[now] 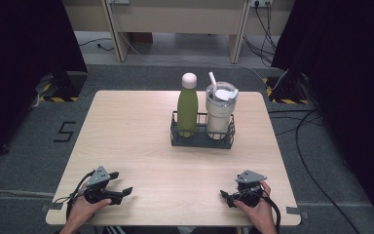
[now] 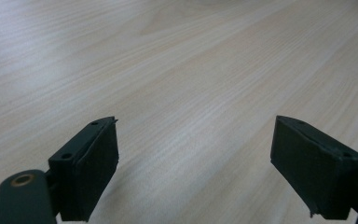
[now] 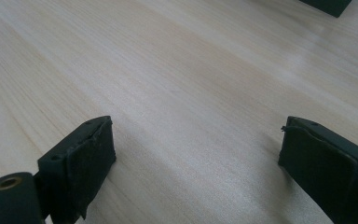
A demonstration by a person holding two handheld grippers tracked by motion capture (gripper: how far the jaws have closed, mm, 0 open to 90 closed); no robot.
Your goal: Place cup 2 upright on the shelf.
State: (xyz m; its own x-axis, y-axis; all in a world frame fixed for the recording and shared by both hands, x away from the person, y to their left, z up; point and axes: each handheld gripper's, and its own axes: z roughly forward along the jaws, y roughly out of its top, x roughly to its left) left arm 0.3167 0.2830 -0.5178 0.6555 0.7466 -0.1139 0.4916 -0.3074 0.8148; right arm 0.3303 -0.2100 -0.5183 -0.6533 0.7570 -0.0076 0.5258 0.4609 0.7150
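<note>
A green bottle (image 1: 187, 109) with a pale cap stands upright in the left side of a dark wire caddy (image 1: 202, 138). Beside it in the caddy is a white tumbler (image 1: 219, 114) with a clear lid and a straw. My left gripper (image 1: 121, 183) rests low near the table's front left edge, held by a hand. Its jaws stand open over bare wood in the left gripper view (image 2: 196, 163). My right gripper (image 1: 229, 193) sits near the front right edge, also open over bare wood in the right gripper view (image 3: 196, 163). Both are well short of the caddy.
The light wooden table (image 1: 126, 131) has bare surface between the grippers and the caddy. A dark corner of the caddy (image 3: 327, 4) shows at the top of the right gripper view. Cables (image 1: 311, 161) lie on the grey floor to the right.
</note>
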